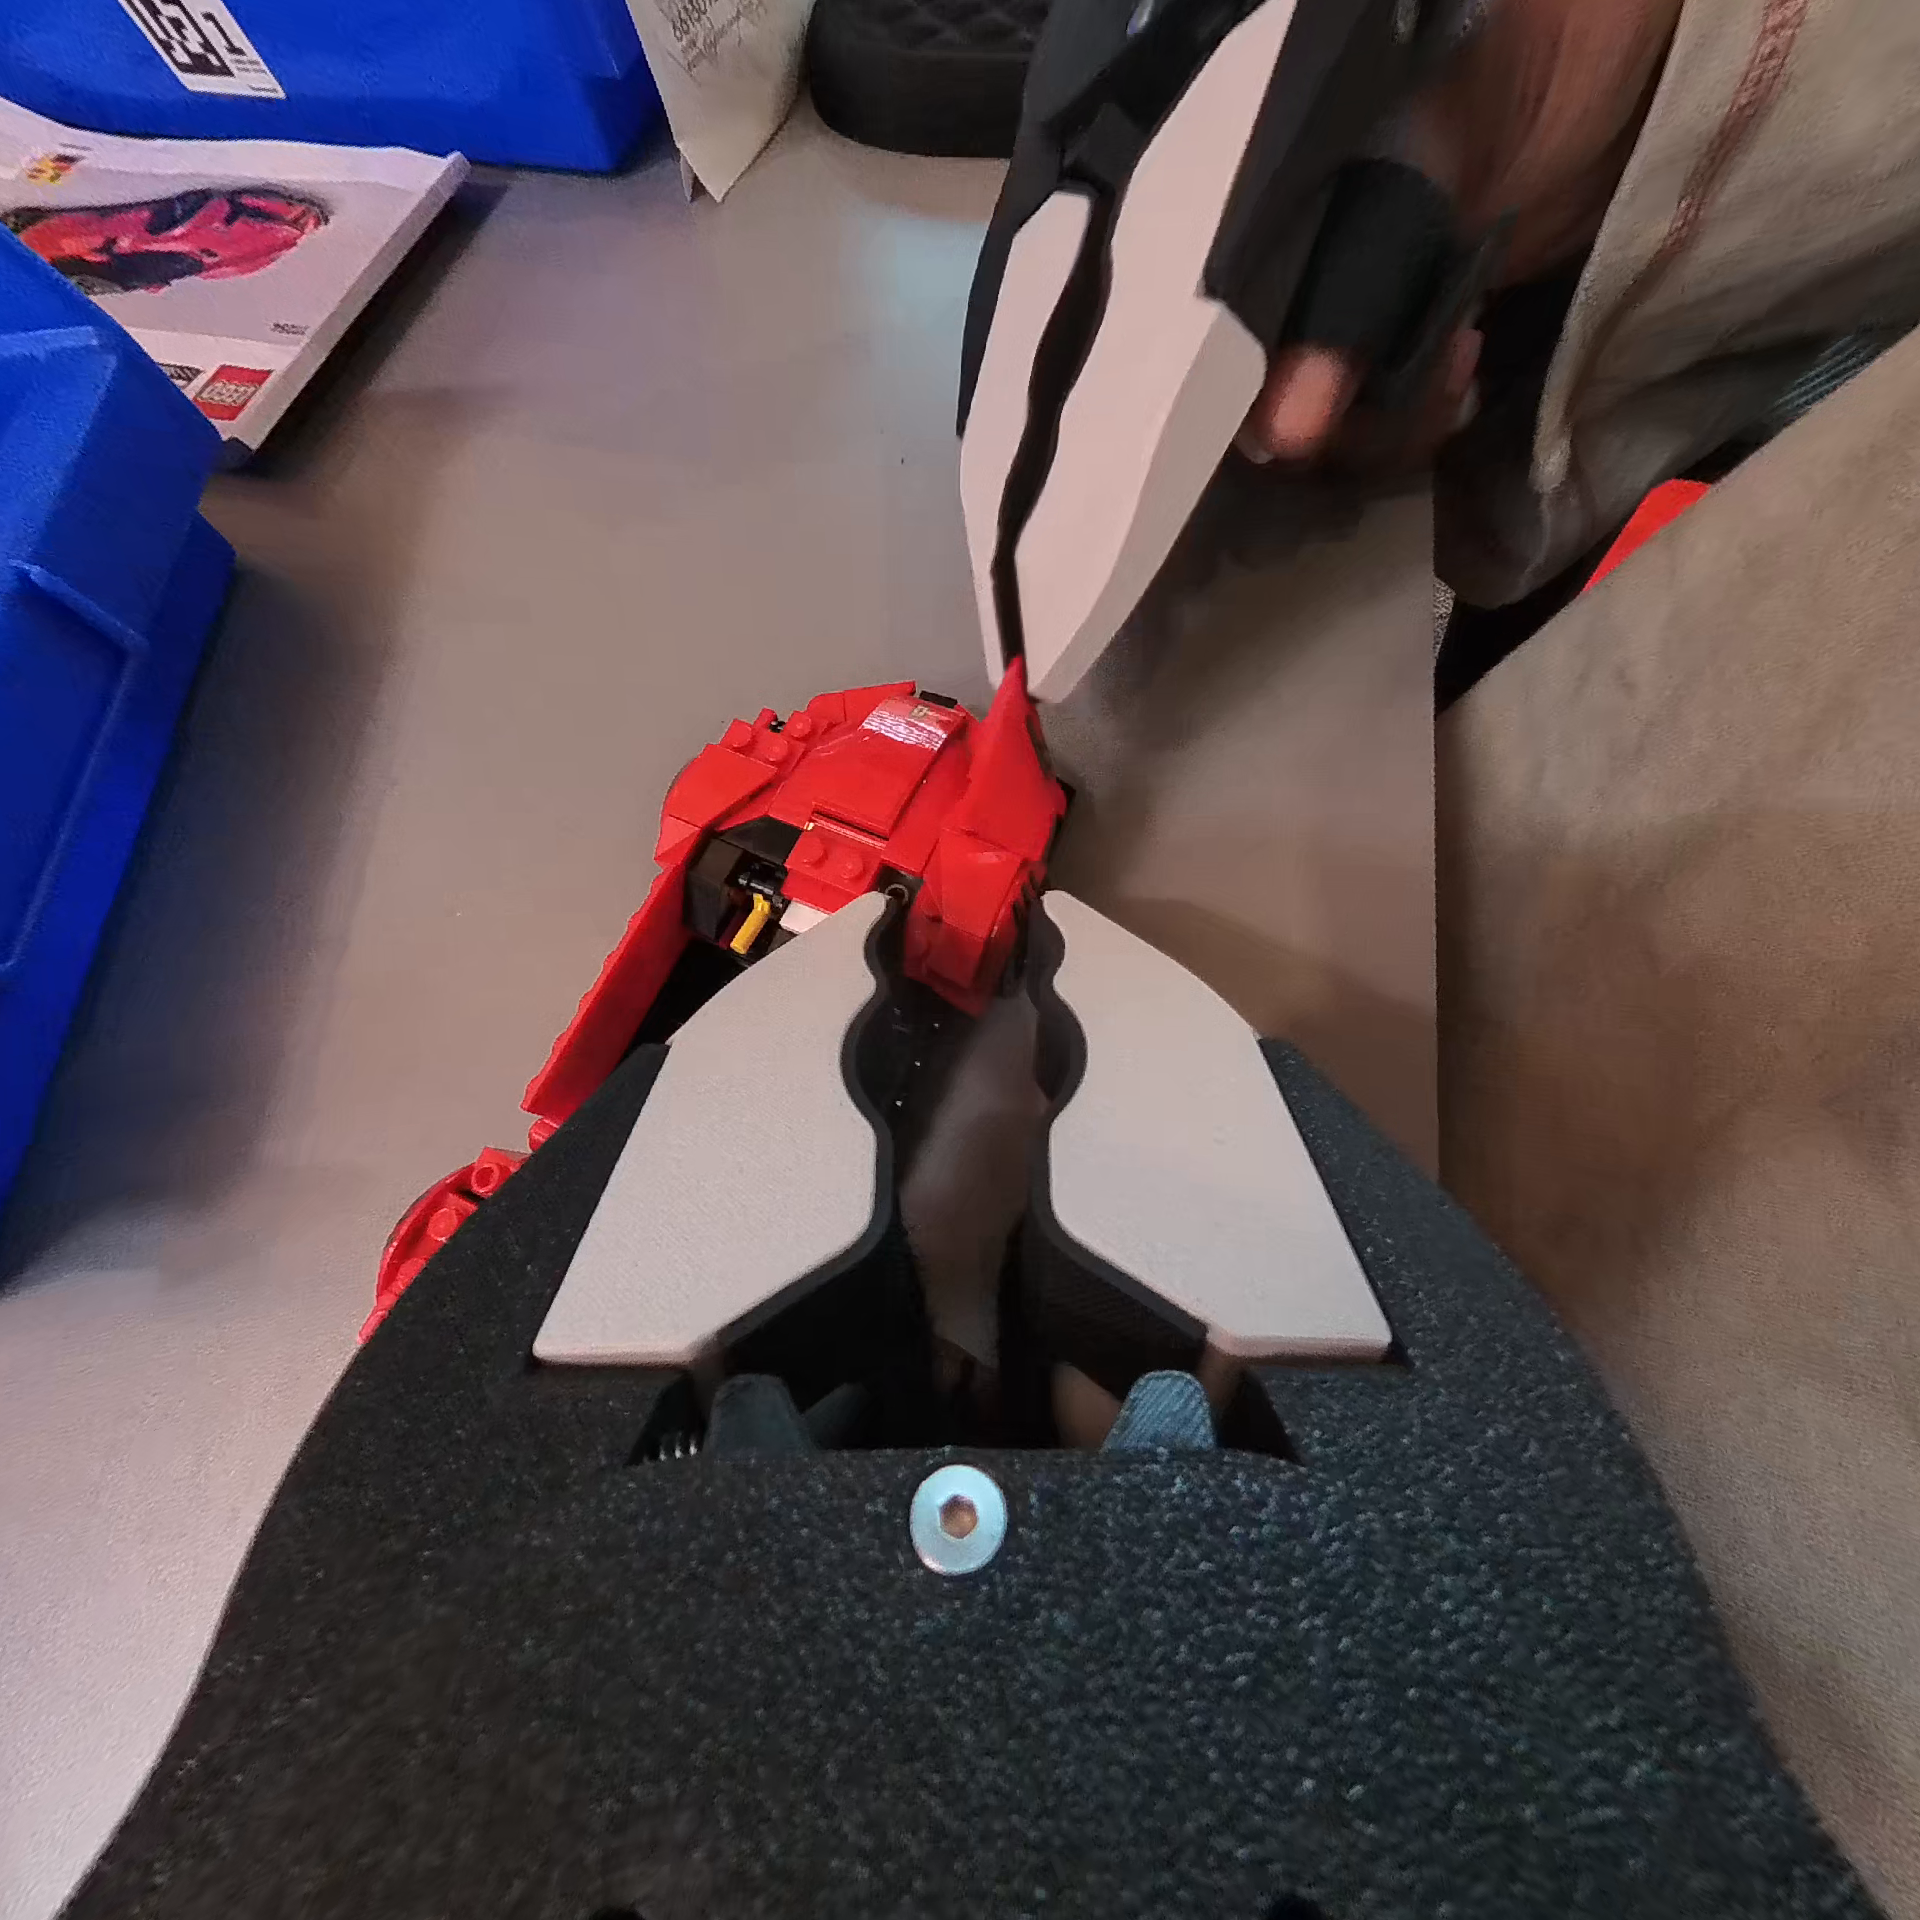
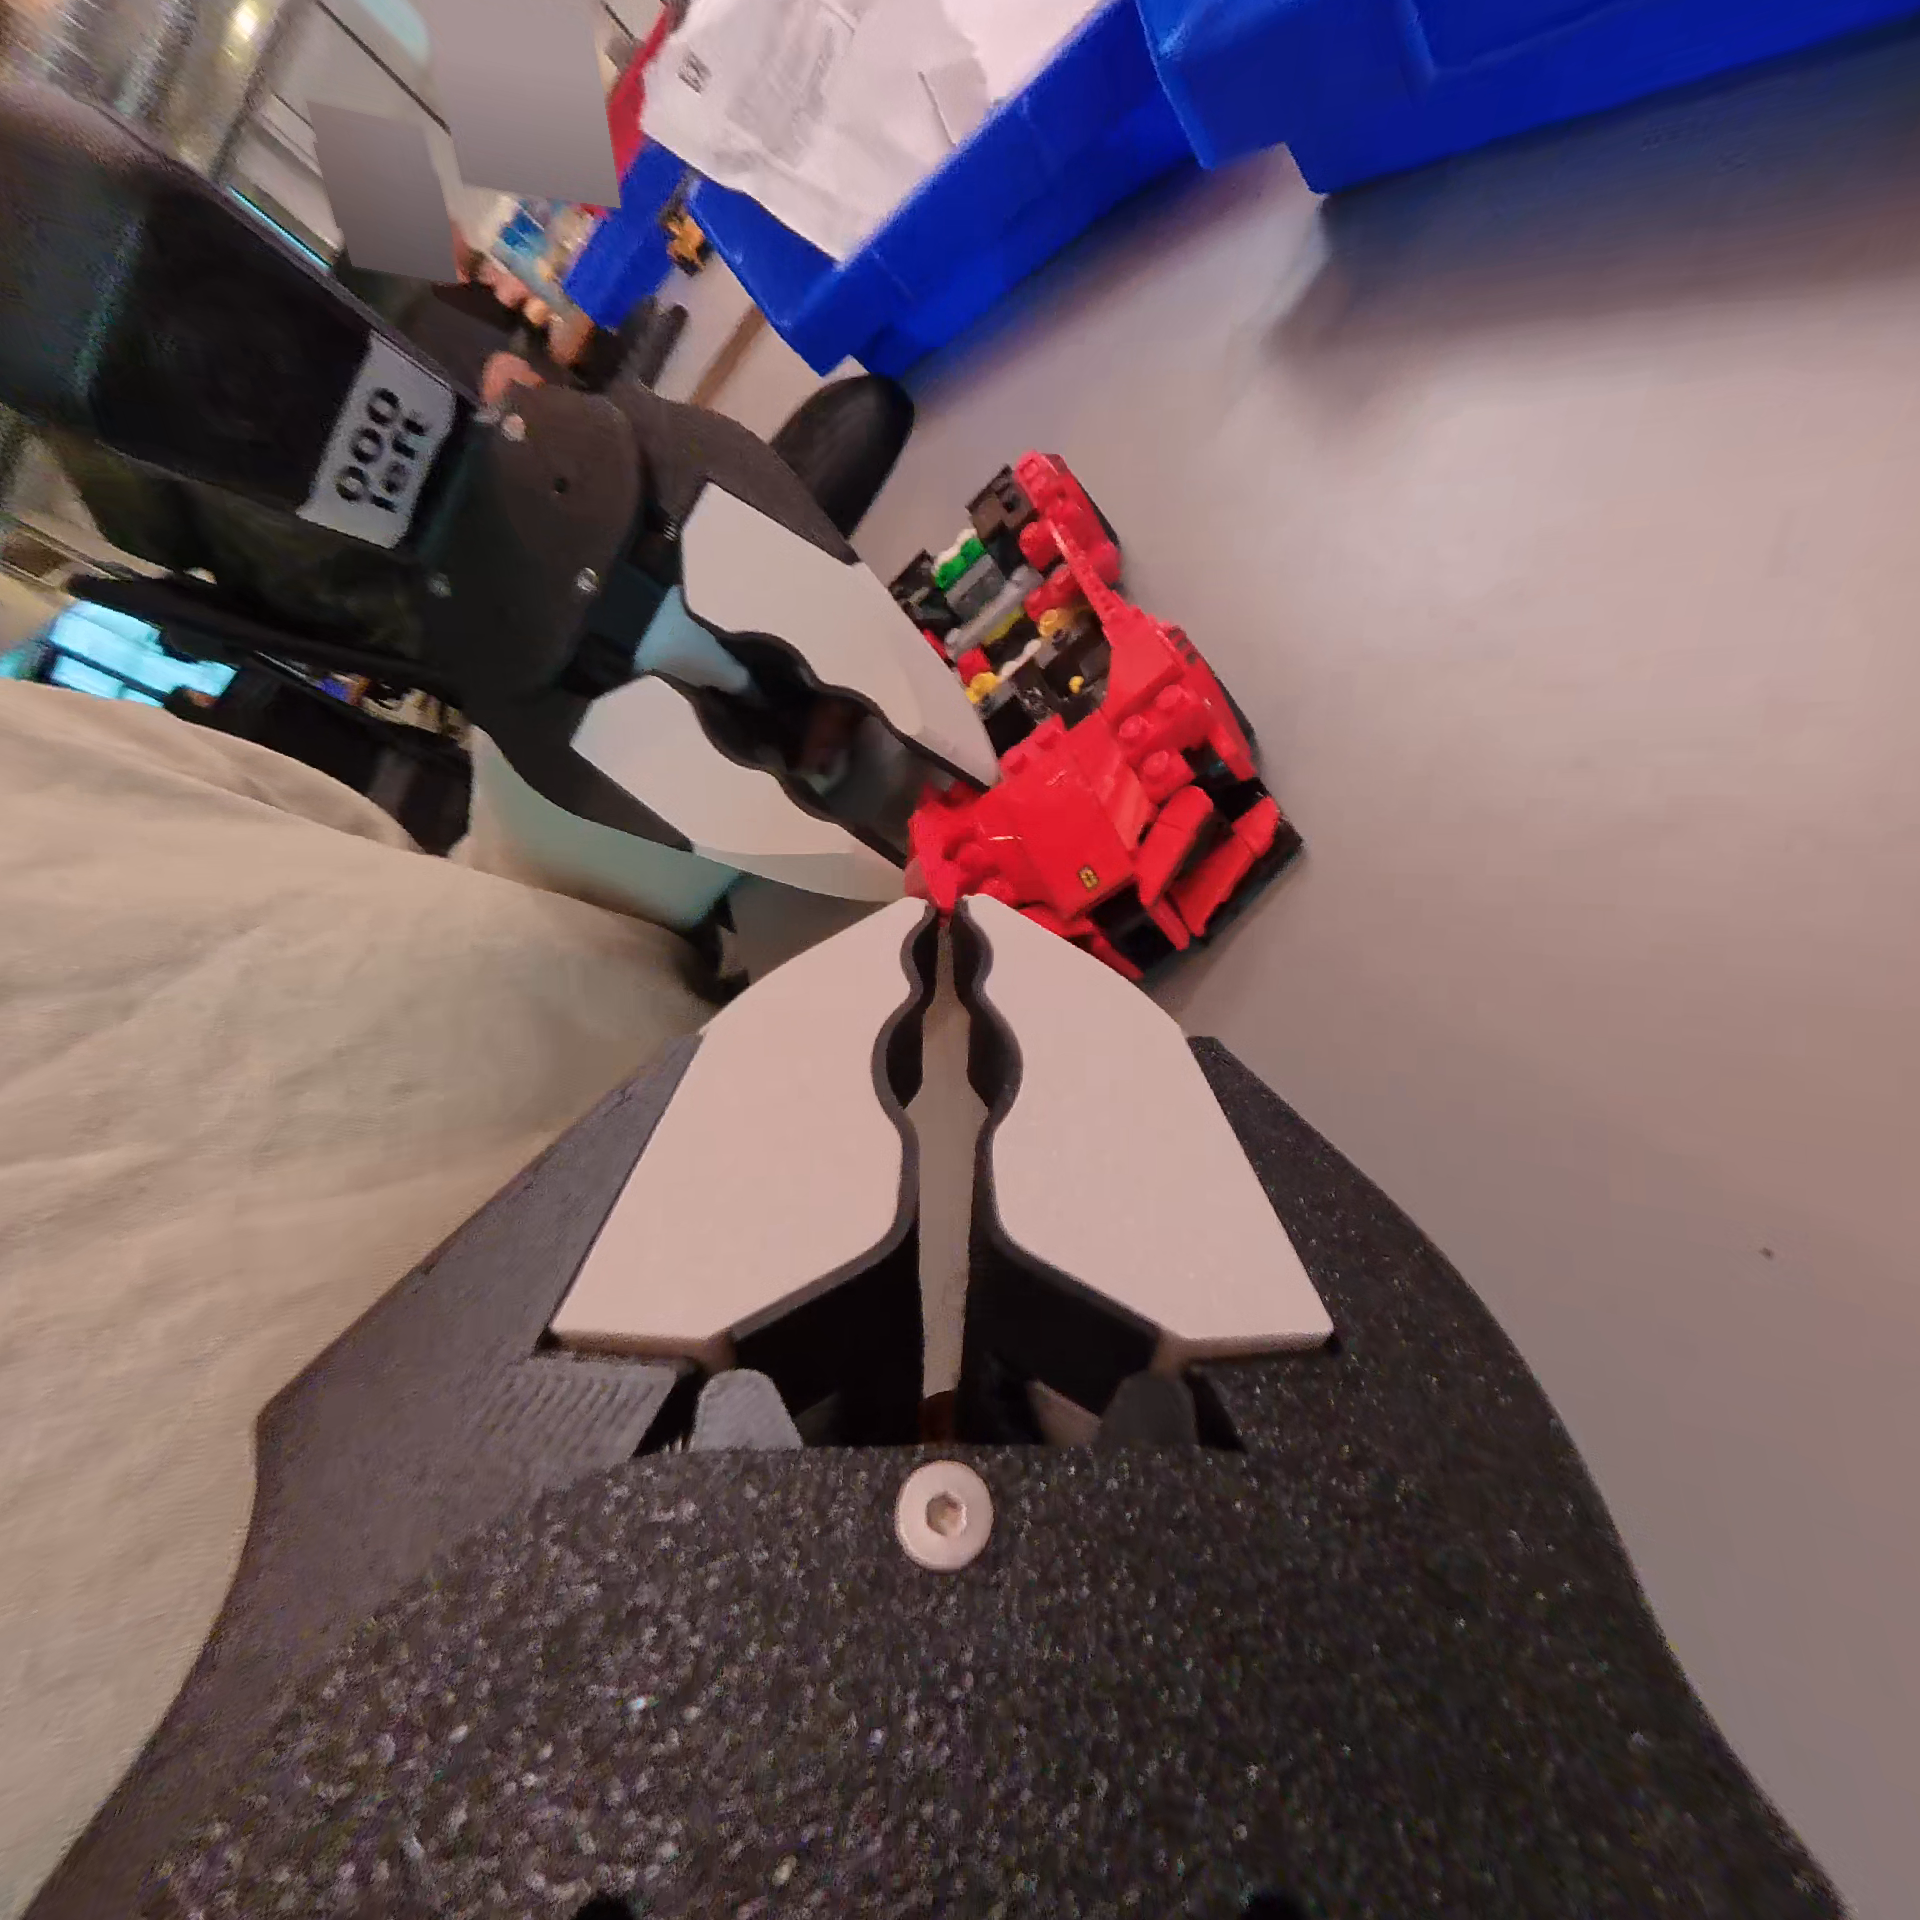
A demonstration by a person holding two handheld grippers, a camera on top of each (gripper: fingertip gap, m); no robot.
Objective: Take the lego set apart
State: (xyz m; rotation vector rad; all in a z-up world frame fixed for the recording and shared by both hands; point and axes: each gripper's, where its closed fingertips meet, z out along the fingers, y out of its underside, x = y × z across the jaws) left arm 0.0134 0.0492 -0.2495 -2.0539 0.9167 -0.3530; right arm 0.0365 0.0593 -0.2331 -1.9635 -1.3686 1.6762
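A red lego car (image 1: 831,800) lies on the grey table (image 1: 623,520), its top partly stripped so black and coloured inner bricks show (image 2: 997,623). My left gripper (image 1: 966,909) is closed on the car's near side at a wheel arch; in the right wrist view it (image 2: 940,821) clamps the car's (image 2: 1101,821) front corner. My right gripper (image 2: 945,912) is shut on the edge of a red wedge panel (image 1: 1003,758) that stands up from the car. In the left wrist view it (image 1: 1023,675) comes down from above.
Blue bins (image 1: 94,623) (image 2: 1039,208) stand at the left and back of the table. An instruction booklet (image 1: 208,270) and loose papers (image 2: 831,94) lie near them. A person's beige trouser leg (image 1: 1662,935) borders the table's right edge. Less than 4 cm separates the two grippers' tips.
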